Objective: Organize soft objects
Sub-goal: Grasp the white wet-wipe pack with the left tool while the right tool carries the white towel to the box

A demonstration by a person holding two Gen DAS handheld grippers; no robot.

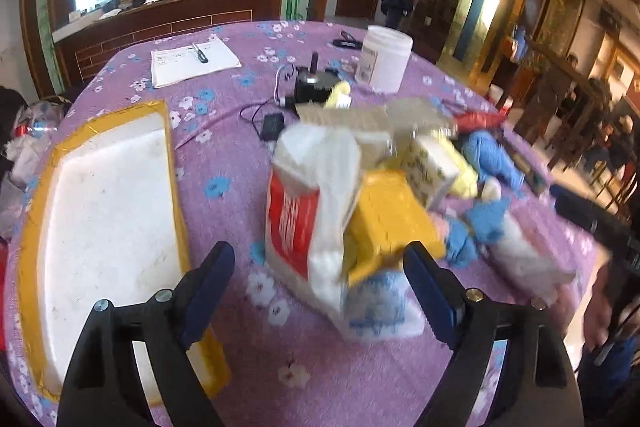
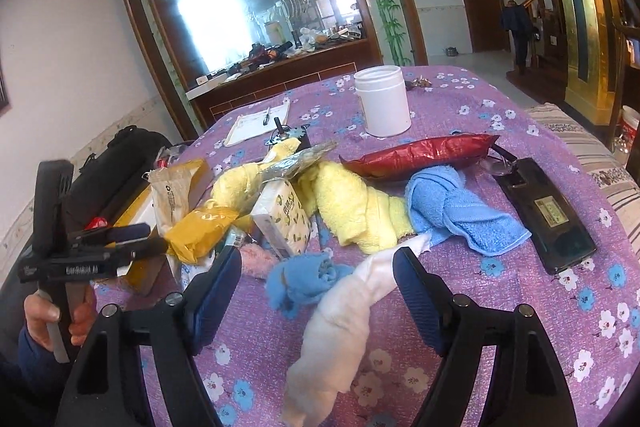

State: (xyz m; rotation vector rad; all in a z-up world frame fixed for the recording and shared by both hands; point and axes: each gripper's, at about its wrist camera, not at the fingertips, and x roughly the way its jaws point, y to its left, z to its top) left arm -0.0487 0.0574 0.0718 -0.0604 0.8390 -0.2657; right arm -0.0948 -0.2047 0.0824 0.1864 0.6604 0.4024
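Note:
A pile of soft things lies on the purple flowered tablecloth [image 2: 460,115]. In the right wrist view I see a white rolled cloth [image 2: 340,315], a small blue cloth [image 2: 304,279], a yellow towel [image 2: 352,207], a knotted blue towel [image 2: 452,207] and a pink fluffy piece [image 2: 256,259]. My right gripper [image 2: 318,279] is open, low over the white cloth. My left gripper [image 1: 320,279] is open, close in front of a white and red packet [image 1: 304,203] and a yellow packet [image 1: 384,223]. The left gripper also shows in the right wrist view [image 2: 132,239], held by a hand.
A white foam tray with yellow tape edges [image 1: 108,211] lies at the left. A white jar [image 2: 384,99], a red foil bag [image 2: 420,155], a black phone [image 2: 548,211], a tissue box [image 2: 284,219], a notepad with a pen [image 1: 192,61] and black gadgets with cables [image 1: 308,83] are on the table.

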